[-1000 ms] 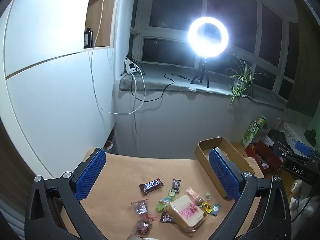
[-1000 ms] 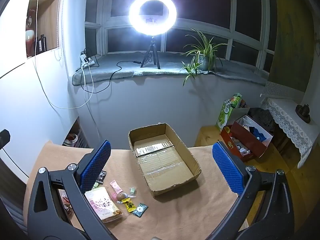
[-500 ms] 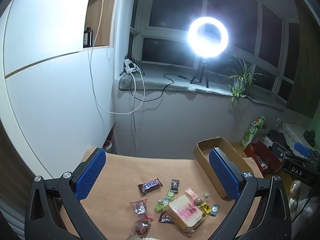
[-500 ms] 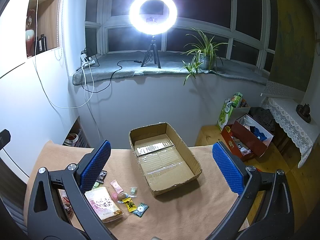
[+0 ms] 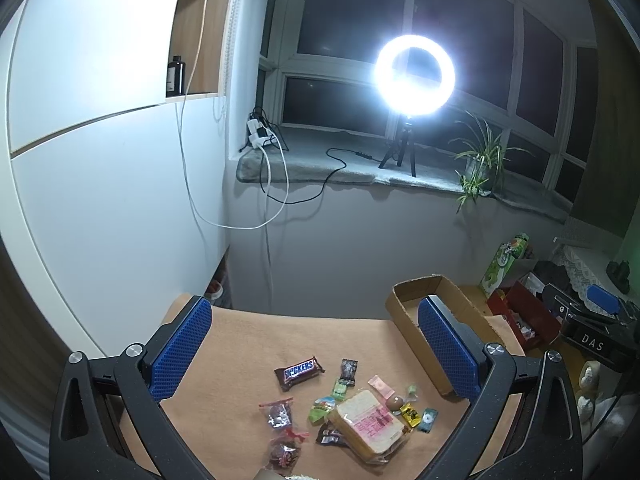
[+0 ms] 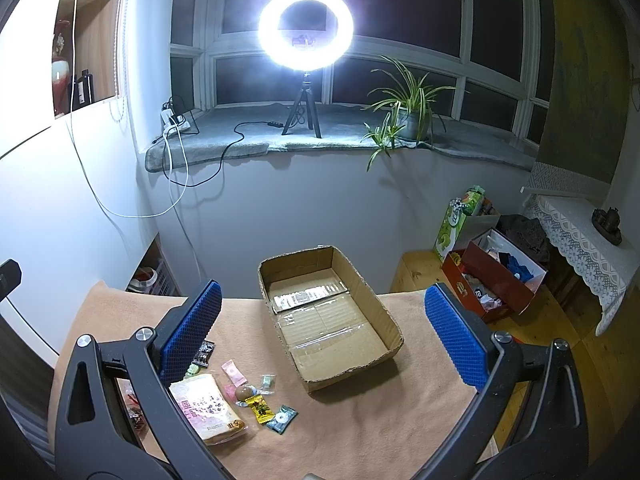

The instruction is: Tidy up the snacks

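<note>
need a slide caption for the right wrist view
Open right gripper above an empty cardboard box on a tan-covered table, loose snacks lying just left of the box.

Both grippers hang in the air, tilted downward, jaws spread wide with nothing between the blue pads. The left gripper sits level, its two black arms splaying out evenly — each blue pad facing inward across a broad gap. The right gripper matches it: fingers fully parted, touching nothing. No hand shows in either view.
</note>
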The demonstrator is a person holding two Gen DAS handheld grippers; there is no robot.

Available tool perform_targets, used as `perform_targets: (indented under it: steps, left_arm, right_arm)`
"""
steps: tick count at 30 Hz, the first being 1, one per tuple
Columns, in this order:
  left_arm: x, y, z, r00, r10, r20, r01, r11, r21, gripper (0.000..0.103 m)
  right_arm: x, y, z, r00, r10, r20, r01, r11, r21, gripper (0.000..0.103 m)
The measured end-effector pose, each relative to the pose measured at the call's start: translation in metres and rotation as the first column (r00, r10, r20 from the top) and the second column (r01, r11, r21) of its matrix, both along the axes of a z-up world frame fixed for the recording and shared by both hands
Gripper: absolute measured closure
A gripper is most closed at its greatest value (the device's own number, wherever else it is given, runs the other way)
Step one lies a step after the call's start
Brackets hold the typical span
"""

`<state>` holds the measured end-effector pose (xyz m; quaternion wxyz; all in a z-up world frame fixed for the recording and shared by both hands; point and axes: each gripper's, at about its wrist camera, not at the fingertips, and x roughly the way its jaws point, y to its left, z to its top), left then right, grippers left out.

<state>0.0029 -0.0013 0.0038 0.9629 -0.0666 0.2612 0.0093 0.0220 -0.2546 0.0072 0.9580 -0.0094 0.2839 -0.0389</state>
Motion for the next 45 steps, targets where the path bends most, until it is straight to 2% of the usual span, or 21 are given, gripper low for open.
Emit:
perform_targets:
  steps: [38, 45]
  left_arm:
    - [0.0, -0.007, 0.0016, 1.0, -0.017, -0.001, 0.017, 1.0, -0.001, 0.001]
    - [0.0003, -0.0086, -0.0012, 1.0, -0.018, -0.003, 0.018, 1.0, 0.003, 0.001]
  right_arm:
    - [0.0014, -0.0017, -0.0001, 1.0, 0.001, -0.003, -0.001, 1.0, 0.002, 0.0]
    - [0.0045, -0.001, -0.0092, 1.0, 0.003, -0.014, -0.003, 1.0, 0.011, 0.0]
